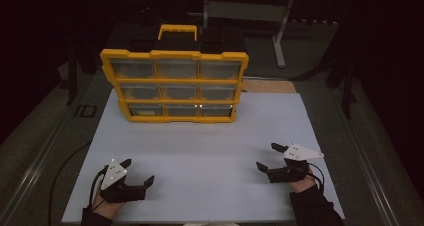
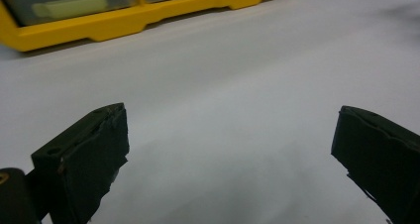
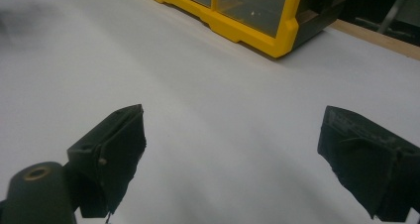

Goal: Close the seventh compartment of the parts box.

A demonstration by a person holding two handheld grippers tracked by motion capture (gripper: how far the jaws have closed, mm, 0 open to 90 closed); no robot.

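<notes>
You're resting both grippers near the front edge of the white board [image 1: 200, 146], left gripper [image 1: 137, 172] by the front-left corner and right gripper [image 1: 271, 157] by the front-right, both with jaws spread wide and holding nothing. The yellow organizer case [image 1: 175, 86] is standing upright at the board's back edge, well apart from both, its clear drawers facing you. Looks like you're only starting the approach, so the next move probably calls for reaching forward to a drawer front with jaws kept spread.
</notes>
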